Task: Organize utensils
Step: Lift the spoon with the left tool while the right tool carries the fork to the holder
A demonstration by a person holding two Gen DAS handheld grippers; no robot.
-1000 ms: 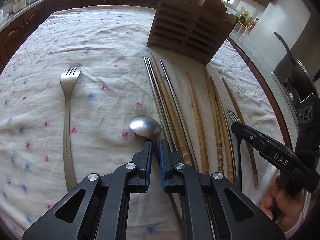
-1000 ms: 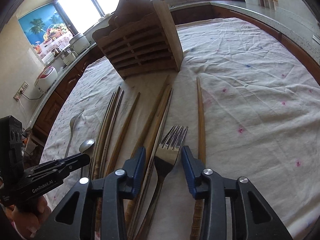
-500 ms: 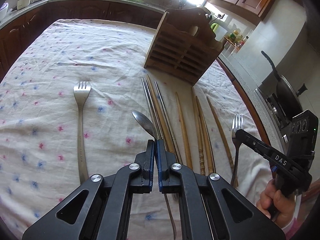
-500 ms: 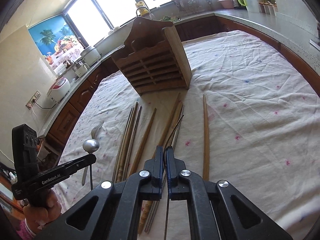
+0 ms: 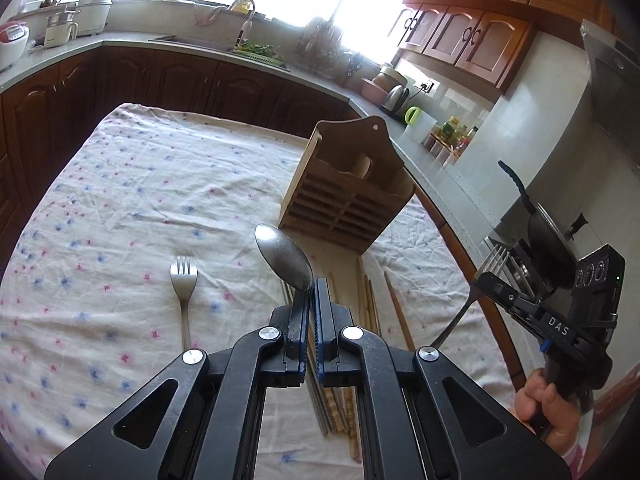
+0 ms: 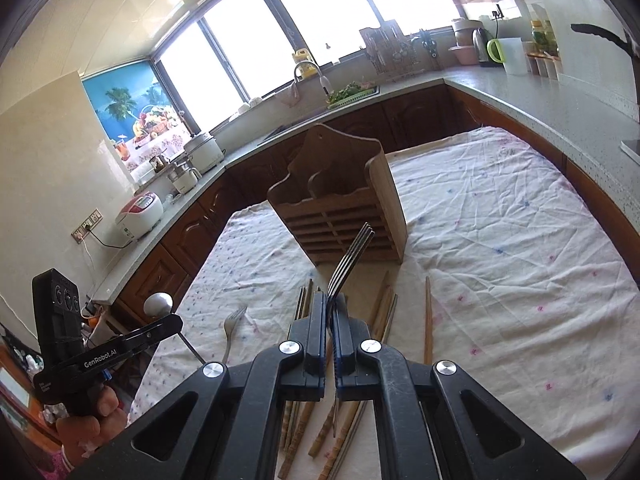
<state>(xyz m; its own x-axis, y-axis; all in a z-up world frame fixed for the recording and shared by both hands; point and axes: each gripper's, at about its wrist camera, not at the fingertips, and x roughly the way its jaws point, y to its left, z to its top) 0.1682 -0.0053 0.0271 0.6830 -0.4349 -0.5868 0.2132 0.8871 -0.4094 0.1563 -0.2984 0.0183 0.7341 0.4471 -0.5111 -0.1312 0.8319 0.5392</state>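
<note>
My left claw [image 5: 311, 300] is clamped on the handle of a spoon [image 5: 284, 256], its bowl raised above the flowered cloth [image 5: 120, 184] that covers the counter. My right claw [image 6: 330, 312] is pinched on a fork [image 6: 352, 258], tines pointing up toward the wooden utensil rack [image 6: 340, 208], which stands upright at the far middle of the cloth. A second fork [image 5: 183, 280] lies flat to the left, well apart from the rack. A row of wooden and metal chopsticks [image 6: 427, 316] lies on the cloth between my claws and the rack, running near to far.
</note>
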